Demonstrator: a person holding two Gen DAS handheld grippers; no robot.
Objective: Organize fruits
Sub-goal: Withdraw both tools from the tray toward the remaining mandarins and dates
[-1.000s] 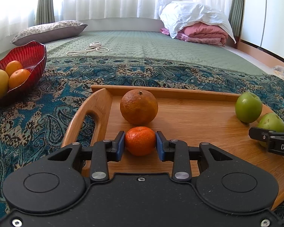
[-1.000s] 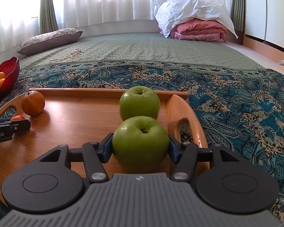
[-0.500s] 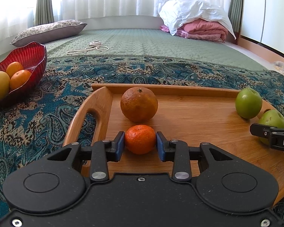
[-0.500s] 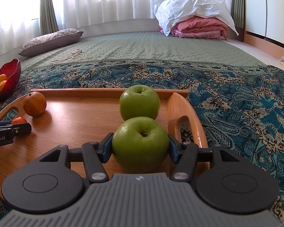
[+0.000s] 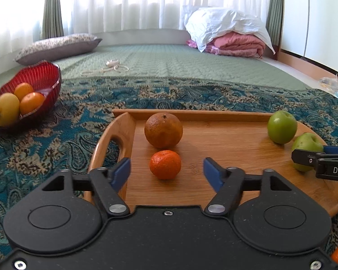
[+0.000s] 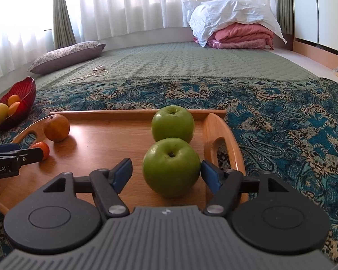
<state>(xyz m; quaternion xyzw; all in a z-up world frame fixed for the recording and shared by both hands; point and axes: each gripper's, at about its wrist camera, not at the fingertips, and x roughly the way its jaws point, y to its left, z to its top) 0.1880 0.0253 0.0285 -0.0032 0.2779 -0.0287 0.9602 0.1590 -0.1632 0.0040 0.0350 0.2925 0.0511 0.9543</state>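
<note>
My left gripper (image 5: 166, 168) and right gripper (image 6: 166, 171) jaws are opening, leaving a tangerine (image 5: 165, 164) and green apple (image 6: 171, 166) on the wooden tray (image 5: 225, 144). More fruit waits in the far-left red bowl (image 5: 42, 78).

Ahead of the left gripper (image 5: 166, 172) a large orange (image 5: 163, 130) blocked passage; bare tray (image 5: 225, 139) lay open to its right.
</note>
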